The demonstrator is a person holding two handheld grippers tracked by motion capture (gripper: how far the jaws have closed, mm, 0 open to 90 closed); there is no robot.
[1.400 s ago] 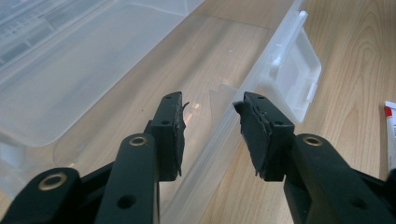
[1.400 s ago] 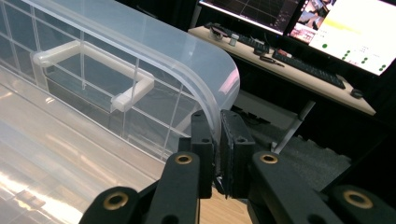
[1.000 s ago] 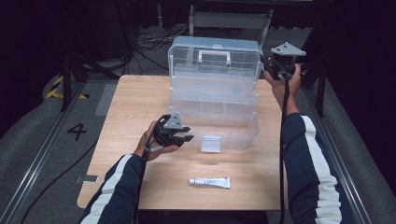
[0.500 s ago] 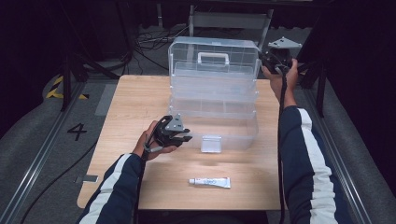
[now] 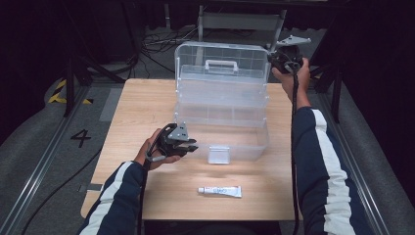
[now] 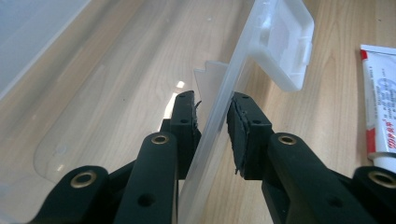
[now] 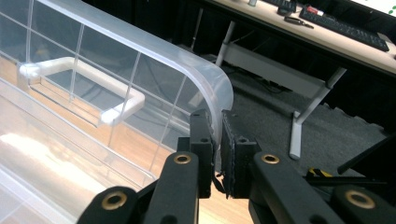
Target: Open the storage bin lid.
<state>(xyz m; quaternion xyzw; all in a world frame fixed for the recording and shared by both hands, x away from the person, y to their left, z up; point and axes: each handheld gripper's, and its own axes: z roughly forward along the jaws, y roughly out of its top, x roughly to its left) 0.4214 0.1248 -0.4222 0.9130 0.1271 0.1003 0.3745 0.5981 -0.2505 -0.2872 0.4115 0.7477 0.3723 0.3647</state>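
Observation:
A clear plastic storage box [image 5: 244, 139] stands on the wooden table [image 5: 142, 107], its lid [image 5: 195, 78] raised almost upright with a white handle [image 5: 220, 63]. My left gripper [image 5: 192, 145] is shut on the box's low front wall [image 6: 219, 112], left of the hanging latch [image 6: 280, 42]. My right gripper [image 5: 274, 58] is shut on the lid's upper right corner; in the right gripper view the jaws [image 7: 215, 119] pinch the curved lid rim [image 7: 215, 88]. A white tube [image 5: 220, 191] lies on the table in front of the box.
The tube [image 6: 380, 107] lies just right of the latch in the left gripper view. Beyond the table's far edge are cables and a metal frame [image 5: 240, 22] on a dark floor. The table's left half is bare wood.
My right gripper has moved slightly up and to the left with the lid, which now stands more upright. My left gripper has kept its place on the front wall.

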